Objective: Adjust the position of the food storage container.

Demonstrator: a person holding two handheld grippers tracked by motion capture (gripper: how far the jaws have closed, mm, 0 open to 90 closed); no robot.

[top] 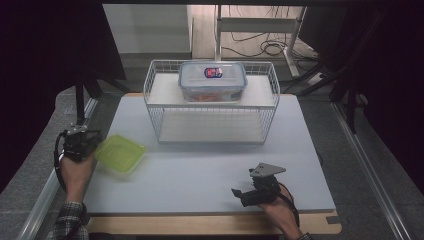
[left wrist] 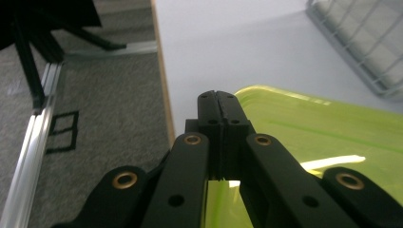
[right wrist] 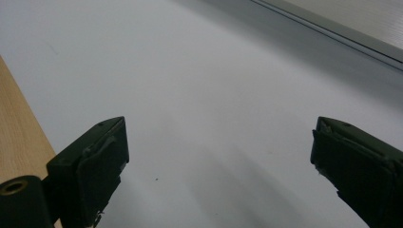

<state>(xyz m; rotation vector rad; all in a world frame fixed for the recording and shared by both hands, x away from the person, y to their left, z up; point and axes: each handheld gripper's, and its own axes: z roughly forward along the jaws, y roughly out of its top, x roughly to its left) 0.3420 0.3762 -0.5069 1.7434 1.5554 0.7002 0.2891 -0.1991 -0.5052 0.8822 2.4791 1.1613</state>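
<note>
My left gripper clamped on green lid edge, lid jutting ahead for carrying; right gripper gaping, empty, resting on table.

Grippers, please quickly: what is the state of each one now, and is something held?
Left gripper: closed on the edge of the green lid.
Right gripper: open, holding nothing, over the table.
</note>
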